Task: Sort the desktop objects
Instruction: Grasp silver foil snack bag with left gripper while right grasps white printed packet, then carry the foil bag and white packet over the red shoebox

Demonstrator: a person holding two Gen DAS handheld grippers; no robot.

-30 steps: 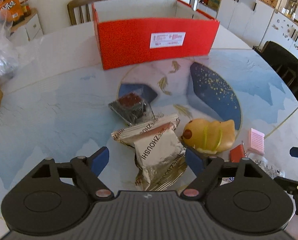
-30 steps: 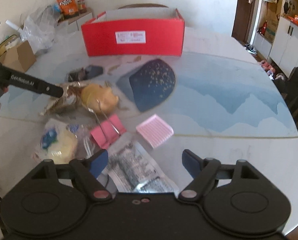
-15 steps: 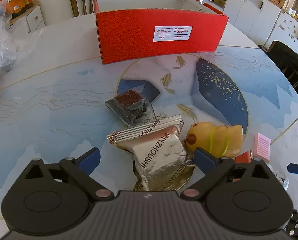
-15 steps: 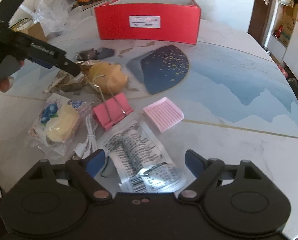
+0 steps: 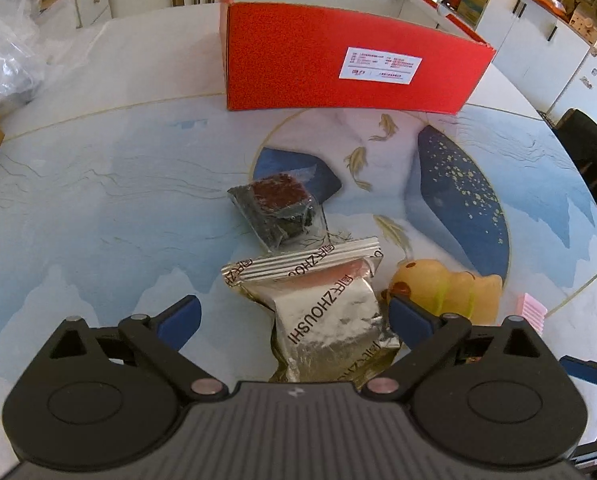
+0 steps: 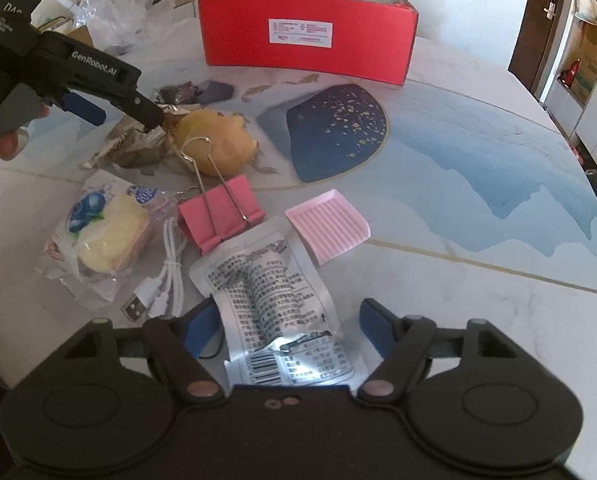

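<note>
Foil pouch (image 5: 330, 316) lies between the spread jaws of the left hand-held gripper (image 5: 294, 318), whose pads flank it without pressing, so this hand is released and nothing is lifted. The right hand-held gripper (image 6: 288, 322) straddles a printed sachet (image 6: 274, 292); its jaws are closing, but the pads do not seem to press on the sachet and I judge it not yet gripped. Outward from the pouch sit a dark snack pack (image 5: 278, 210) and a yellow duck toy (image 5: 450, 288); outward from the sachet lie a pink binder clip (image 6: 222, 218), a pink ribbed pad (image 6: 328, 226), a white cable (image 6: 166, 276) and a wrapped cake (image 6: 102, 236). All of them rest on the counter (image 5: 98, 200), well short of the red box (image 5: 350, 68) at its far side, so the sorting looks barely begun, with every visible item left to move. The box's inside is hidden behind its front wall, so whether anything is already in it cannot be told. The sachet's near end is covered by the gripper body, and the pouch's lower edge likewise.
</note>
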